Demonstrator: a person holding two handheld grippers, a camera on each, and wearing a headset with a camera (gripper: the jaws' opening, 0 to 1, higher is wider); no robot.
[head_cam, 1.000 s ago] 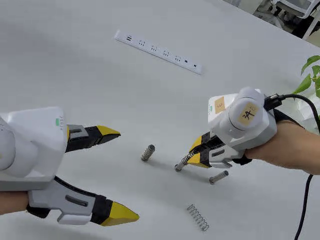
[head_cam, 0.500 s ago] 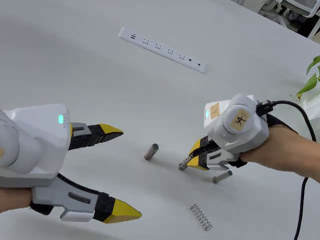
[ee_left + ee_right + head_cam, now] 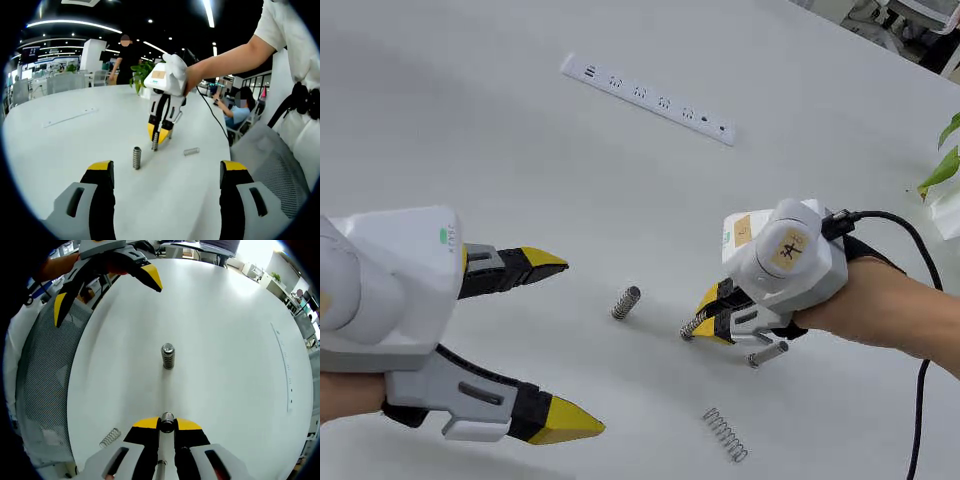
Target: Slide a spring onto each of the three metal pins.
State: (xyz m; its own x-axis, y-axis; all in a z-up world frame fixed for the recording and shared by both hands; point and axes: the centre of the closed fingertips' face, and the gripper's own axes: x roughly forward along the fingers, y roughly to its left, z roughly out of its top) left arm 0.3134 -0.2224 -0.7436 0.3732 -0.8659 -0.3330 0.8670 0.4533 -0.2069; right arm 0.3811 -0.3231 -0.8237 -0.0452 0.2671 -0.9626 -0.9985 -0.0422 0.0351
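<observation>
Student: Since the frame one second ago, the right gripper (image 3: 708, 314) seems to have rolled a little. Has anything else moved?

Tutor: No. It sits over the same spot on the tabletop (image 3: 470, 120), and the parts lying there have kept their places relative to one another.

Student: What is shown, reading left to right?

Tutor: (a) Left gripper (image 3: 582, 347), raised over the near-left part of the tabletop, its fingers (image 3: 542, 262) spread wide apart.
(b) First pin (image 3: 626, 302), standing upright on its own, well in from every edge, with a spring (image 3: 136, 158) coiled around its shank.
(c) Right gripper, fingers pinching a second pin (image 3: 692, 326), which carries a second spring (image 3: 155, 141). The pin's free end points down at the tabletop, and whether it touches cannot be judged.
(d) Loose spring (image 3: 725, 434), lying on its side toward the near edge, apart from the rest.
(e) Bare pin (image 3: 767, 354), lying flat just beside the right gripper.

Student: And farther back?

Tutor: Power strip (image 3: 648, 98), lying flat toward the far edge.
</observation>
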